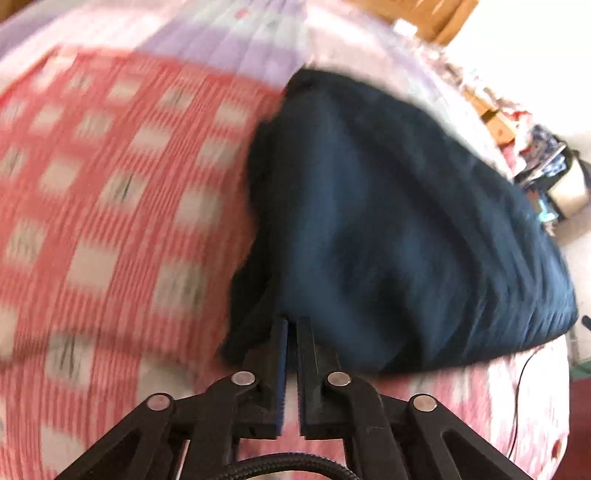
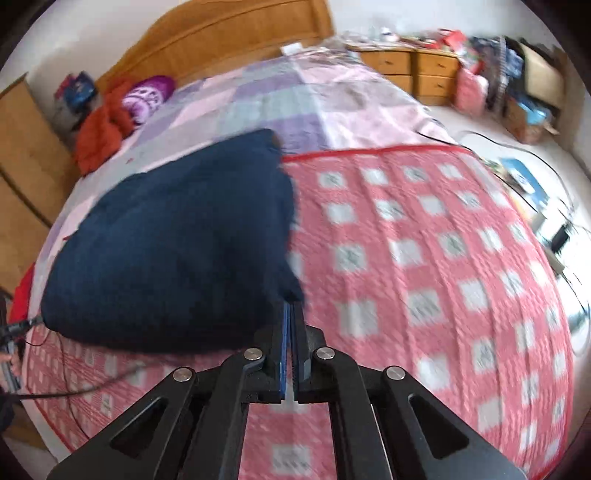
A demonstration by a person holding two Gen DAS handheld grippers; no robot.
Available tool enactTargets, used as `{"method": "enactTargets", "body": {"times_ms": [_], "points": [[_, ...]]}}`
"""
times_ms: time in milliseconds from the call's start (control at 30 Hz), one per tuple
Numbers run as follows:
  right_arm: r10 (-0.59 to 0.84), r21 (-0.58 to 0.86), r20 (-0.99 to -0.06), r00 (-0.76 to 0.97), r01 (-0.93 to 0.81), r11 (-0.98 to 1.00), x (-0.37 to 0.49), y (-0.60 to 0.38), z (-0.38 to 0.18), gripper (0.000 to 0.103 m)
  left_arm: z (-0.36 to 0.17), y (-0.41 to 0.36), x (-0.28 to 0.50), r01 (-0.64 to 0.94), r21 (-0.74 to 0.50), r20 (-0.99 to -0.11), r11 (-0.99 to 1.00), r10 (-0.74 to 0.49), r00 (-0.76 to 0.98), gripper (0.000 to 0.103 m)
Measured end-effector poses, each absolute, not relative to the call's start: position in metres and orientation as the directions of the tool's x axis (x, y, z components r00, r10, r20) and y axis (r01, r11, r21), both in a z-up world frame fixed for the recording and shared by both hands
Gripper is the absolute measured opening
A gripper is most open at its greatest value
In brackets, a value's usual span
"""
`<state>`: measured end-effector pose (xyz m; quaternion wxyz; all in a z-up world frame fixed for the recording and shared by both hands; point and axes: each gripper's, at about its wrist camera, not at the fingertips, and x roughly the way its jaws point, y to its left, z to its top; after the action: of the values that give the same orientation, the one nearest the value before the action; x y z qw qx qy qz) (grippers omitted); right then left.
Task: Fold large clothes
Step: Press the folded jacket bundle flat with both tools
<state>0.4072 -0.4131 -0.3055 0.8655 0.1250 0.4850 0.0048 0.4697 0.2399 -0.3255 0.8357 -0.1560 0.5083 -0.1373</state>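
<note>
Both tools (image 1: 291, 323) (image 2: 291, 306) pinching garment (image 2: 166, 240) corners

Each camera sits on its hand-held gripper and looks forward and steeply down along the two fingers, which fill the lower centre of the frame. The left wrist view stands close over the bed (image 1: 110, 184), with the dark blue garment (image 1: 388, 221) to the right of centre. The right wrist view takes in more of the room, up to the headboard (image 2: 221, 33), with the garment (image 2: 166, 240) on its left. Both views share the garment and the red checked blanket (image 2: 424, 258).
</note>
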Motion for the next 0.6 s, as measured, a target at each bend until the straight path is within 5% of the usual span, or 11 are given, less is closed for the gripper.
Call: {"method": "enactTargets", "body": {"times_ms": [33,67,100,133,367,533,567,600], "points": [[0.137,0.222,-0.842,0.522,0.104,0.969,0.419,-0.409,-0.305,0.020,-0.319,0.235,0.482,0.087,-0.389,-0.802,0.917,-0.384,0.457,0.014],[0.149,0.228,-0.847,0.510,0.096,0.969,0.433,-0.405,-0.307,0.032,-0.314,0.231,0.494,0.092,-0.369,-0.805,0.925,-0.368,0.465,0.033],[0.153,0.227,-0.850,0.504,0.088,0.970,0.446,-0.399,-0.308,0.061,-0.310,0.229,0.505,0.089,-0.347,-0.810,0.934,-0.346,0.474,0.049],[0.139,0.211,-0.849,0.509,0.085,0.974,0.457,-0.394,-0.307,0.083,-0.309,0.230,0.513,0.088,-0.328,-0.814,0.940,-0.329,0.479,0.053],[0.125,0.196,-0.883,0.453,0.115,0.974,0.489,-0.398,-0.326,0.087,-0.343,0.233,0.550,0.045,-0.265,-0.903,0.963,-0.264,0.339,0.063],[0.227,0.306,-0.887,0.401,0.145,0.941,0.492,-0.403,-0.350,0.087,-0.360,0.217,0.548,0.055,-0.438,-0.859,0.897,-0.436,0.268,0.063],[0.255,0.324,-0.884,0.393,0.121,0.938,0.492,-0.396,-0.354,0.085,-0.360,0.210,0.545,0.072,-0.433,-0.860,0.899,-0.435,0.266,0.060],[0.270,0.334,-0.876,0.400,0.099,0.937,0.490,-0.390,-0.355,0.069,-0.359,0.202,0.543,0.095,-0.404,-0.867,0.910,-0.414,0.277,0.041]]}}
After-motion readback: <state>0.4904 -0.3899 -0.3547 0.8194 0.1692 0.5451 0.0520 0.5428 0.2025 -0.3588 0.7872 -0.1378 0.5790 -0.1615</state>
